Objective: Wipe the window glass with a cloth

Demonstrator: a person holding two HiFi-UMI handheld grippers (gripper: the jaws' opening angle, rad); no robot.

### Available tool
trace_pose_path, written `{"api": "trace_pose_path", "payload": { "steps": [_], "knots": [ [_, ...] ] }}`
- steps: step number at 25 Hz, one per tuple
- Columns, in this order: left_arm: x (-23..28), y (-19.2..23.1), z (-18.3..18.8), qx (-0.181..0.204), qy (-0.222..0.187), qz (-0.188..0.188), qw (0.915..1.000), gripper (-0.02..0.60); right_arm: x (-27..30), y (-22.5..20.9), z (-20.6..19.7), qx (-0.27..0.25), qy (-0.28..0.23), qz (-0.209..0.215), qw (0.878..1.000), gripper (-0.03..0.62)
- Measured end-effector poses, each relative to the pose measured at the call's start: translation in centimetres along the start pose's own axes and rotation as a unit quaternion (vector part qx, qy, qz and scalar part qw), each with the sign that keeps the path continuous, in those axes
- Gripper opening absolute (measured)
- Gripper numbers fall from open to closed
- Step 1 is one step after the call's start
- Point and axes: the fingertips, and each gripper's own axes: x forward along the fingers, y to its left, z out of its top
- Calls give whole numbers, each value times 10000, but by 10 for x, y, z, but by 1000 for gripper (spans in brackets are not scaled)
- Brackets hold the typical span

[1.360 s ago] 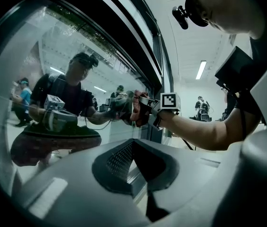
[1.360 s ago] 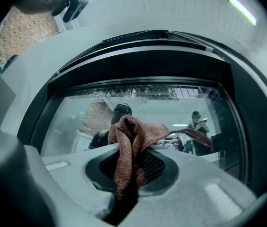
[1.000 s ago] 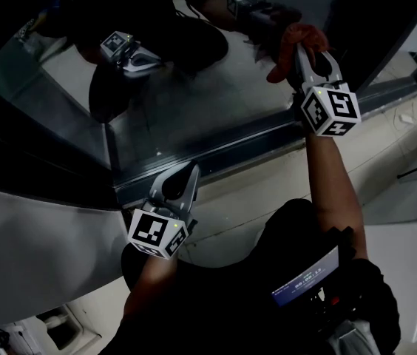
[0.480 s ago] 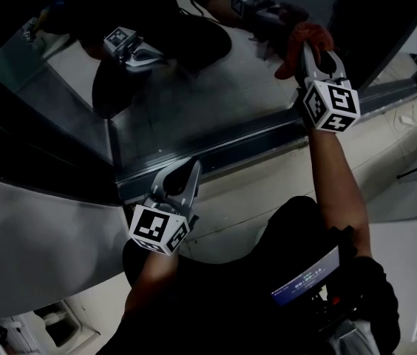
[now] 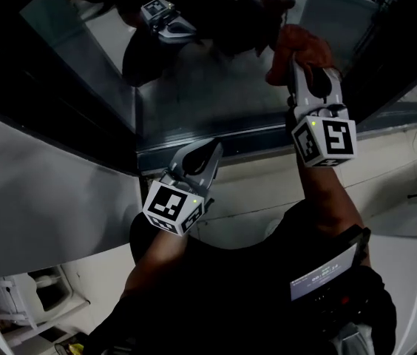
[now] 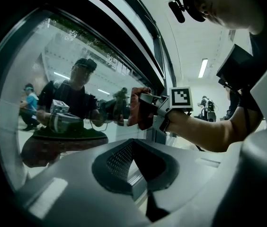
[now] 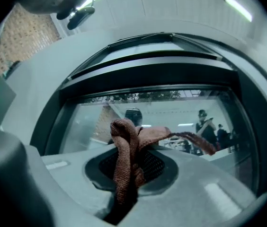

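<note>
Now the right tool (image 5: 306,66) is clamped on a reddish-brown cloth (image 7: 125,161). The cloth is pinched deep between the jaws, and a loose bunch stands out in front of them. I judge this bunch is left free so that it, and not the hard jaws, meets the pane. The tool points up at the window glass (image 5: 216,87) and the cloth is at its surface, though I cannot tell if it really touches. The left tool (image 5: 205,155) has its jaws together with nothing between them. It is held low, near the bottom window frame (image 5: 253,137), probably to keep it out of the wiping path. The dark glass reflects both tools, so smears are difficult to see.
</note>
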Motion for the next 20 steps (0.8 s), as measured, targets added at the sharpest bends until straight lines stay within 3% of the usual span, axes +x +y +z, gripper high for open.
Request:
{"api": "trace_pose_path", "payload": {
  "steps": [4,7,12,20],
  "knots": [
    [-5,7,-2,-245,-15,154,9996,17,10,92,-26,205,289,1137,9929,40],
    [-6,10,-3,-263,6,218,9994,17,14,131,-48,227,416,1510,9874,40],
    [-8,19,-4,-222,41,378,9990,17,25,150,-71,570,574,1624,9834,40],
    [-11,25,-6,-212,72,497,9985,17,38,154,-88,622,643,1610,9829,40]
  ]
}}
